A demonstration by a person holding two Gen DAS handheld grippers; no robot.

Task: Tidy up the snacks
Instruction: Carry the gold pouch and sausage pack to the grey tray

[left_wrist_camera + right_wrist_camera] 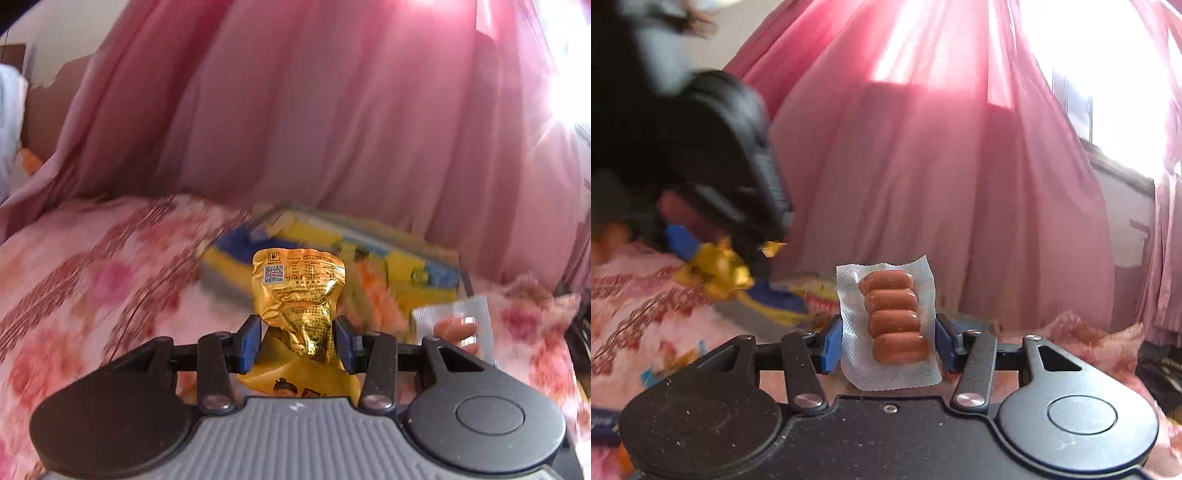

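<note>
Left gripper [300, 341] is clamping a gold snack pouch [297, 291], right gripper [888, 345] is pinching a sausage pack [889, 325], blurry yellow-blue box [332, 258] probably just ahead.

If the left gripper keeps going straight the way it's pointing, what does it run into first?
Most likely the box of yellow-and-blue snack packs on the floral bedding, just beyond the gold packet the left gripper grips. Motion blur makes depth uncertain; the pink curtain hangs behind.

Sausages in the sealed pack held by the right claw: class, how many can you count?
4, stacked in one column inside the sealed pack between the right claw fingers; none appear hidden.
</note>
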